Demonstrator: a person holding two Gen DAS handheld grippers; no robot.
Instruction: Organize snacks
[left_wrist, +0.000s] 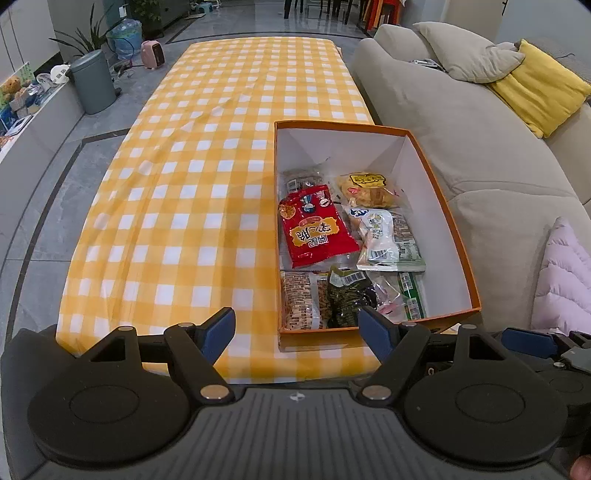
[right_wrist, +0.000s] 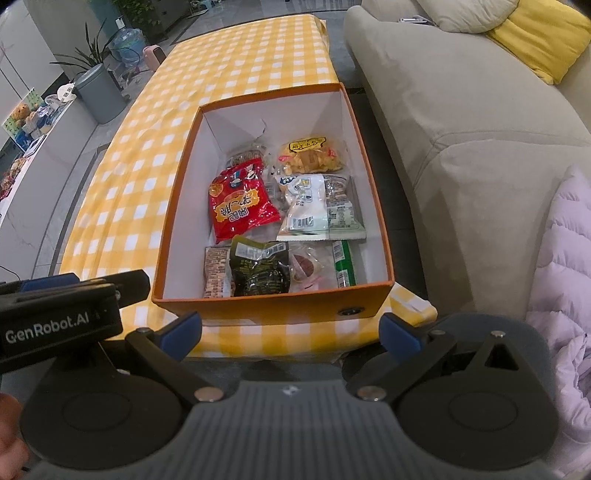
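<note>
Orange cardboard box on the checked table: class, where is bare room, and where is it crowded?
Bare: the yellow checked tablecloth left of the orange cardboard box, and the box's white floor by its far wall. Crowded: the near half around the red snack packet.

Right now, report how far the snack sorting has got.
Done: the snack packets, such as the red packet and the dark green packet, lie inside the orange box. No loose snack shows on the checked tablecloth. In hand: nothing; the left tool and right tool are open and empty. Left: seemingly nothing.
</note>
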